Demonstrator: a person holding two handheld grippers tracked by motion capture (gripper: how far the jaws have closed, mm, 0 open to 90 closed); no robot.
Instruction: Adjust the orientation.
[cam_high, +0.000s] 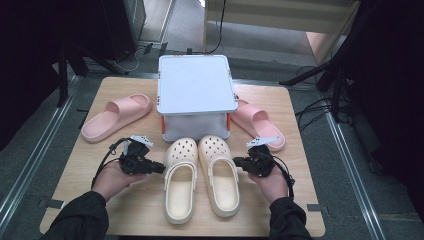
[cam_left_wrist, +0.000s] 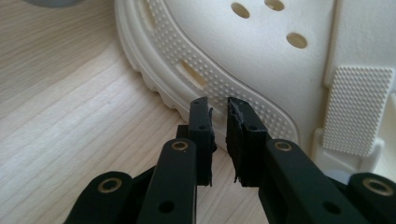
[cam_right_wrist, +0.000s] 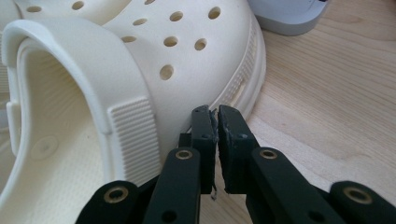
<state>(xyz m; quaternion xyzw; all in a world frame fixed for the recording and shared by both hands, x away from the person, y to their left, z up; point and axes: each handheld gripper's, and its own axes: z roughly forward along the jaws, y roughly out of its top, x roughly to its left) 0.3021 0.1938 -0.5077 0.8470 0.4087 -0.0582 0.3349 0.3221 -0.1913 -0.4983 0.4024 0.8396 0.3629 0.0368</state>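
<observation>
The left gripper (cam_left_wrist: 219, 105) had its jaws nearly together with a narrow slit between them and nothing inside; just past their tips lay the ribbed sole rim of the left cream perforated foam clog (cam_left_wrist: 261, 60). The right gripper (cam_right_wrist: 214, 112) had its jaws pressed almost flat together, also empty, tips just short of the stippled side edge of the right cream perforated foam clog (cam_right_wrist: 140, 70). From above, both tools flanked the pair on the pale wooden table (cam_high: 135, 210), pointing inward.

The likely trouble: closed jaws could only shove. A push low on the rim might skid a clog sideways into its twin or twist it (light foam slides easily). Beyond the toes stood the grey lidded box (cam_high: 196, 82), possibly touching them, though the view was too coarse to say; a forward shove could jam the clogs against it.
</observation>
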